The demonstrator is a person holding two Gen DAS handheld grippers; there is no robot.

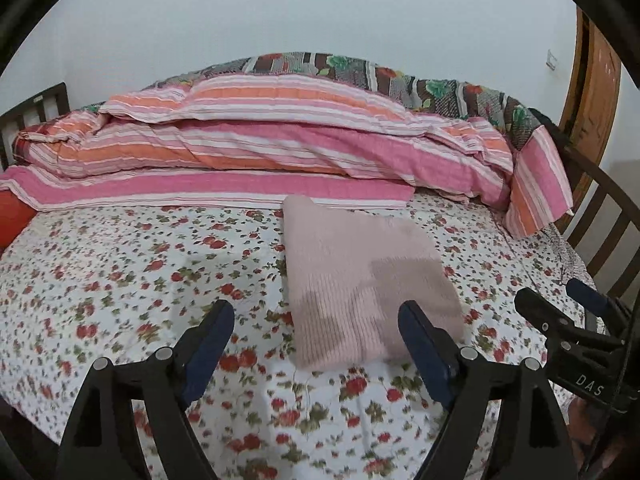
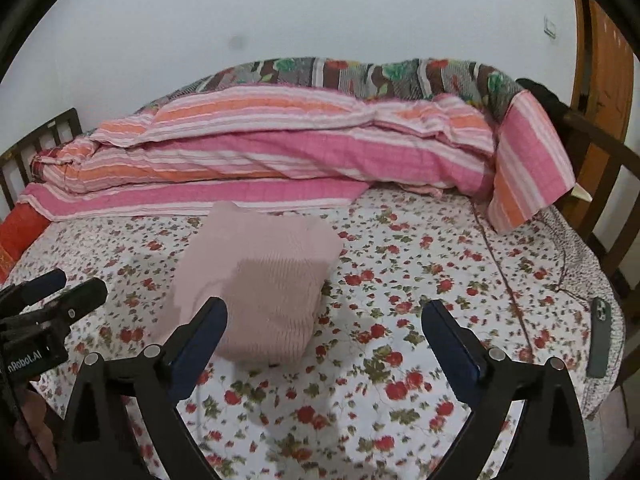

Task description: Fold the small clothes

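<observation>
A bed with a flower-printed sheet [image 1: 120, 264] fills the room, a striped pink quilt [image 1: 256, 148] heaped along its far side against a pale wall.

From the left wrist, the folded pink knit garment [image 1: 360, 276] lies flat on the sheet at about one o'clock from the left gripper [image 1: 316, 326], whose jaws stand wide with nothing between them. The right gripper [image 1: 560, 304] shows at three o'clock, clear of the cloth.

From the right wrist, the same garment [image 2: 256, 280] sits at eleven o'clock, a compact bundle touching only the sheet. The right gripper [image 2: 324, 326] gapes wide and empty; the left gripper's tips [image 2: 60, 288] poke in at nine o'clock. A phone [image 2: 600, 336] rests near the bed edge at three o'clock.

The fold looks finished, I'd say. Doing this step well means drawing both tools straight off without snagging the knit, so the bundle keeps its shape.
</observation>
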